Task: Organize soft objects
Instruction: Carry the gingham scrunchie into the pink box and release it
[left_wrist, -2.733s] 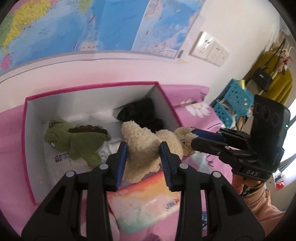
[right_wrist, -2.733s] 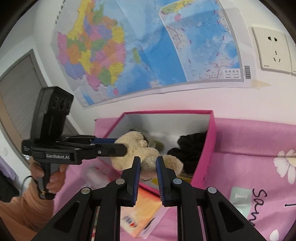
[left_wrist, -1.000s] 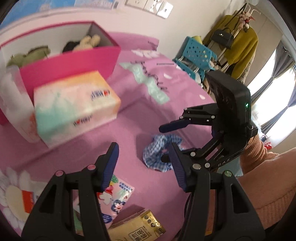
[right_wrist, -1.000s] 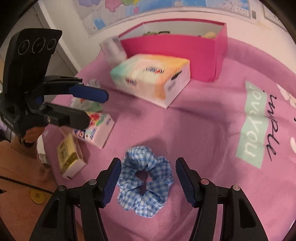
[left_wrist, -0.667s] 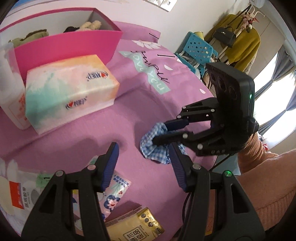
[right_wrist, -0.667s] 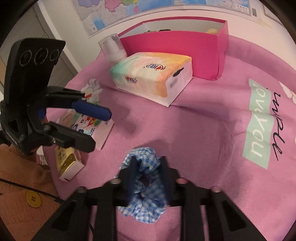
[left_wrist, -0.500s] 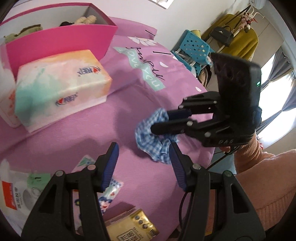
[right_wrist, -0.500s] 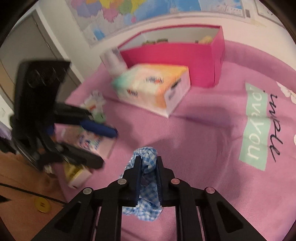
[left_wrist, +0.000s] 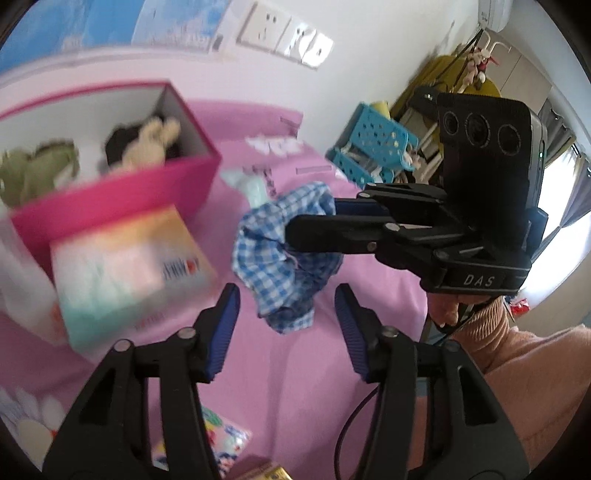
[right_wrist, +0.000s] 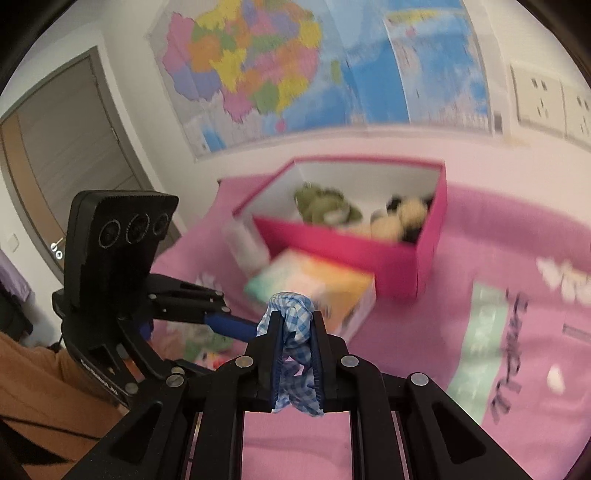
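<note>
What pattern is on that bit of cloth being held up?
Blue-and-white checks on the scrunchie, clearest in the left wrist view.

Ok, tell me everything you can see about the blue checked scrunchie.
The scrunchie is a gathered ring of soft blue-and-white gingham cloth. It hangs crumpled off the pink bedcover, pinched between the shut right tongs, with folds bulging above the pads and a loose end drooping below. The left tongs are open just below it, not touching.

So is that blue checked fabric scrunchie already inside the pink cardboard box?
No, the blue checked fabric scrunchie is pinched in the right gripper, well short of the pink cardboard box.
</note>
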